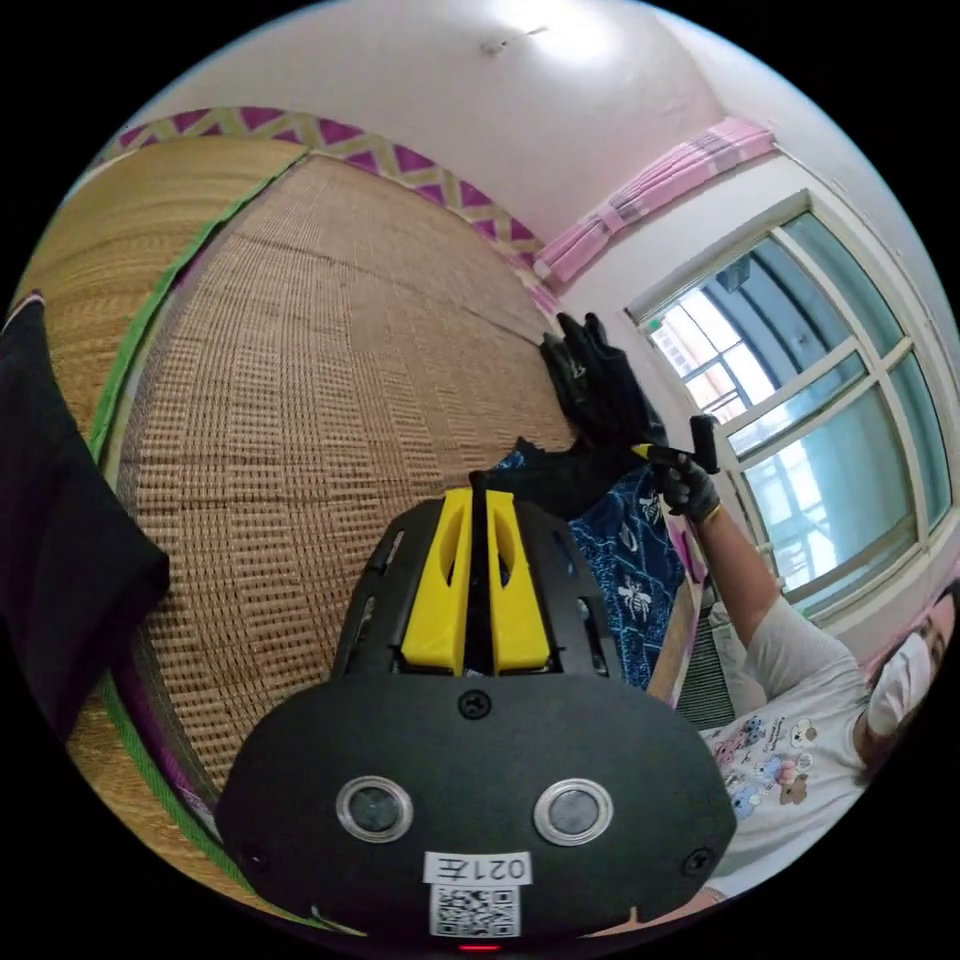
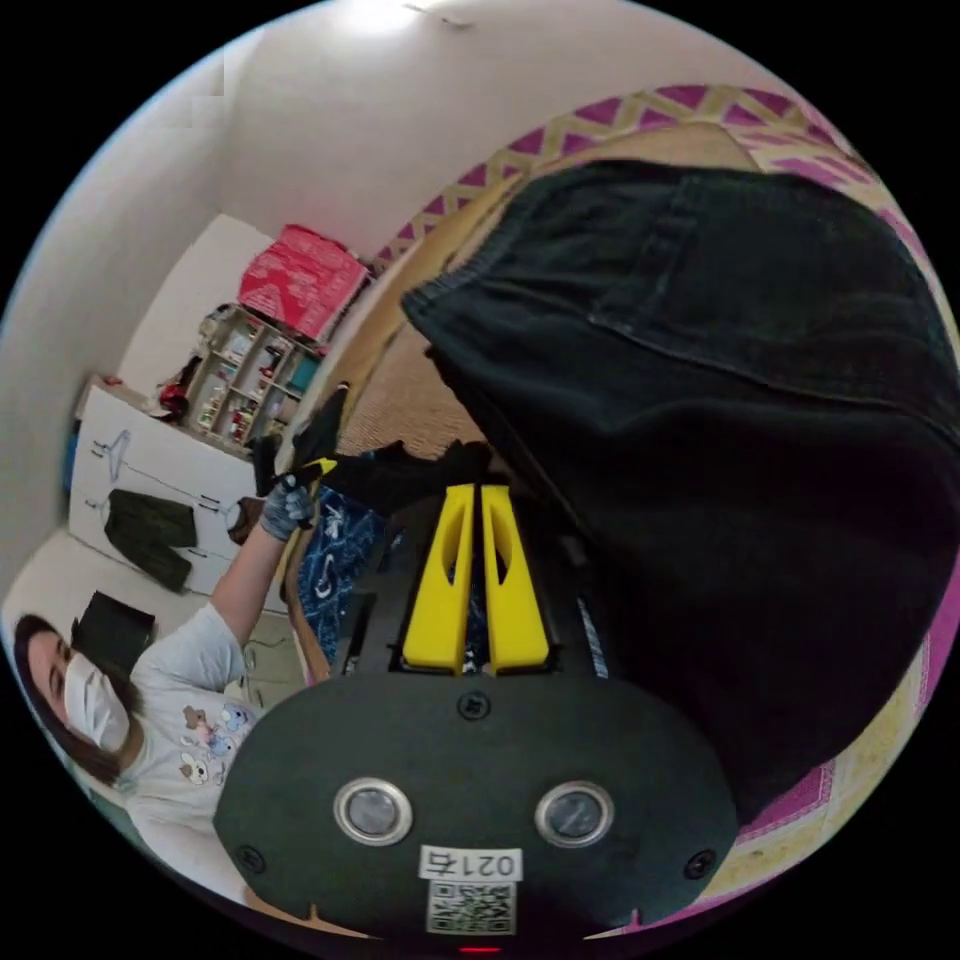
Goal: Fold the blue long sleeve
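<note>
**Lifting the blue long sleeve off the mat, fold barely begun**

Starting with the left gripper view: the left tool [image 1: 478, 500] has its yellow jaws clenched, with a dark edge of cloth running up between them. That cloth looks to be an edge of the blue long sleeve [image 1: 620, 570], whose patterned blue body hangs just beyond the jaw tips, raised off the woven mat [image 1: 320, 380]. On the far side of the garment from this tool, the right tool [image 1: 660, 455] sits in a gloved hand [image 1: 690, 485] and pinches another dark edge. A separate black garment [image 1: 60, 520] lies on the mat, well apart from the blue one.

Turning to the right gripper view: the right tool's jaws are closed to a narrow slit, and dark fabric sits just at their tips; I take it they grip the shirt's edge (the contact itself is hard to make out). The blue cloth shows just beside the jaws, stretching toward the left tool. The black garment bulks large close to this tool.

As a judgement, no fold is laid yet; the shirt is held up by two points, and spreading and folding remain.
</note>
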A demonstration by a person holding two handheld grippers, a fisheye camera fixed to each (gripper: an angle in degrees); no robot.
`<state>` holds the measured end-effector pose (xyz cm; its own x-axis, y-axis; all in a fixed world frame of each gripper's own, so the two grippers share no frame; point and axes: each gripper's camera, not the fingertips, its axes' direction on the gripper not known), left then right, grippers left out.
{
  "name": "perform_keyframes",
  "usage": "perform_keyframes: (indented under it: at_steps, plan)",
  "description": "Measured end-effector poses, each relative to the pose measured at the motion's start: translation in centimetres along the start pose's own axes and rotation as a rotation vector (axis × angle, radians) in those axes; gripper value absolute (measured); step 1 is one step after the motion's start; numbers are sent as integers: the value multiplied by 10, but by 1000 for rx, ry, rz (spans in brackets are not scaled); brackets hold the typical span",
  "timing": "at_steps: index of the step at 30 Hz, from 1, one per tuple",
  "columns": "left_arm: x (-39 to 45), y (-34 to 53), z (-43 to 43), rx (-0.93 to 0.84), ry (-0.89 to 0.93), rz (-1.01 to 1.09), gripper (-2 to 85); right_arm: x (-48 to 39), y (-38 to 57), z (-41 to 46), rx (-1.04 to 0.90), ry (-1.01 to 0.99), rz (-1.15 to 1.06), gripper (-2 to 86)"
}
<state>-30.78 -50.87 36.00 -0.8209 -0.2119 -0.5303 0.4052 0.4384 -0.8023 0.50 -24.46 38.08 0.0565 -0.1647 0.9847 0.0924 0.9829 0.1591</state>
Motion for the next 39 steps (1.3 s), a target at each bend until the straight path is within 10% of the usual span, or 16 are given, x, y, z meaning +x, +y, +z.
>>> perform_keyframes:
  at_steps: [21, 33, 39]
  plan:
    - [201, 212, -132, 202, -12, 541, -10, -239, 281, -112, 63, -87, -491, -4]
    - [211, 425, -57, -281, 211, 422, -9, -256, 476, -3, -392, -311, -537, 3]
    - [211, 444, -49, -435, 139, 455, -8, -321, 474, 43, -546, -18, -583, 82]
